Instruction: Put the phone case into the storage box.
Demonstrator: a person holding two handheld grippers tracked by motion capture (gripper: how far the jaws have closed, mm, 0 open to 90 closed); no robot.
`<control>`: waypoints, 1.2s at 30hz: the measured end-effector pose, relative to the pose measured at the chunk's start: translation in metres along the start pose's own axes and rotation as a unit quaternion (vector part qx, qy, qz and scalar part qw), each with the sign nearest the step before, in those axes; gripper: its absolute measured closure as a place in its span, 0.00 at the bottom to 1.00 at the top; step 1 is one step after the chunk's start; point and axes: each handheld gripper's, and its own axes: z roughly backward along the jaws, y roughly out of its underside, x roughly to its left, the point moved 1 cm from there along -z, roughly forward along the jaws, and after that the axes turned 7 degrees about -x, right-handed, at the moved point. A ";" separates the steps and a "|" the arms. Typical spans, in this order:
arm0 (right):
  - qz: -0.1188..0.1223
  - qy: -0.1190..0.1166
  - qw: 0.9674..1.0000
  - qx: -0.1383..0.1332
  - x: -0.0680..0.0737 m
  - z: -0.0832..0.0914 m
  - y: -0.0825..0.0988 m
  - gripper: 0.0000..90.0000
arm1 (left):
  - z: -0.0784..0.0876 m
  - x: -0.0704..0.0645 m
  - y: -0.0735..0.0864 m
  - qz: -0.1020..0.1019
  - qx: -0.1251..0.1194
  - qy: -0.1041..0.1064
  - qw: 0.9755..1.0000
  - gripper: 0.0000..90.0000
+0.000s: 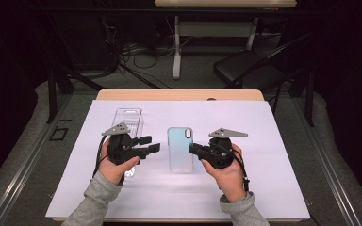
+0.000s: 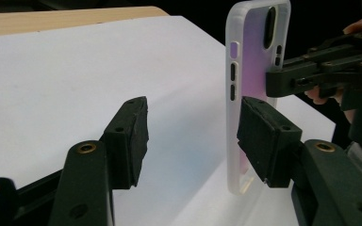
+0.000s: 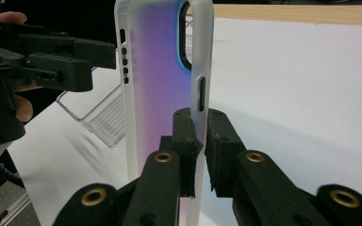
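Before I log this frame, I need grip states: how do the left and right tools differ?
The right tool is shut on one side edge of the phone case; the left tool stands open, one pad at the case's other edge, the other pad apart over the white sheet. Both are black, hand-held and point at the case.

Iridescent phone case with frosted white rim (image 1: 179, 149)

I see it lying flat mid-sheet on the white table cover (image 1: 245, 188), camera cutout at the far end.

bare white sheet (image 1: 264, 169) right of phone case (image 1: 179, 149); clear box (image 1: 128, 120) at left
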 end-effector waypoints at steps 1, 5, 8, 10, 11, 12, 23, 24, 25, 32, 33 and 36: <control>0.000 0.002 1.000 0.002 0.000 0.000 0.000 0.93 | 0.000 0.000 0.000 0.000 0.000 -0.001 1.000 0.48; 0.002 0.003 1.000 0.002 0.001 -0.001 0.000 0.93 | 0.000 0.001 0.000 -0.002 0.002 -0.006 1.000 0.48; 0.002 0.005 1.000 0.002 0.002 -0.001 0.001 0.93 | 0.000 0.001 0.000 -0.003 0.001 -0.012 1.000 0.48; 0.005 0.007 1.000 0.004 0.003 -0.001 0.001 0.93 | 0.001 0.001 0.000 -0.005 0.001 -0.017 1.000 0.47; 0.005 0.007 1.000 0.005 0.003 -0.001 0.001 0.93 | 0.001 0.001 0.000 -0.005 0.001 -0.021 1.000 0.46; 0.004 0.007 1.000 0.002 0.003 -0.001 0.001 0.93 | 0.001 0.001 -0.001 -0.007 0.002 -0.025 1.000 0.45; 0.013 0.008 1.000 0.007 0.006 -0.005 0.004 0.93 | 0.003 0.000 -0.001 -0.025 -0.004 -0.047 0.999 0.41; 0.013 0.009 1.000 0.008 0.007 -0.005 0.004 0.93 | 0.003 0.000 -0.002 -0.030 -0.002 -0.048 0.998 0.41; 0.012 0.009 1.000 0.007 0.007 -0.006 0.005 0.93 | 0.003 0.000 -0.002 -0.033 0.000 -0.049 0.998 0.41; 0.014 0.014 1.000 0.009 0.009 -0.007 0.006 0.93 | 0.005 -0.004 -0.005 -0.053 -0.012 -0.051 0.997 0.43; 0.014 0.015 1.000 0.007 0.009 -0.008 0.007 0.93 | 0.005 -0.005 -0.006 -0.056 -0.013 -0.053 0.997 0.43; 0.015 0.016 1.000 0.006 0.010 -0.009 0.008 0.93 | 0.006 -0.007 -0.006 -0.056 -0.006 -0.051 0.997 0.44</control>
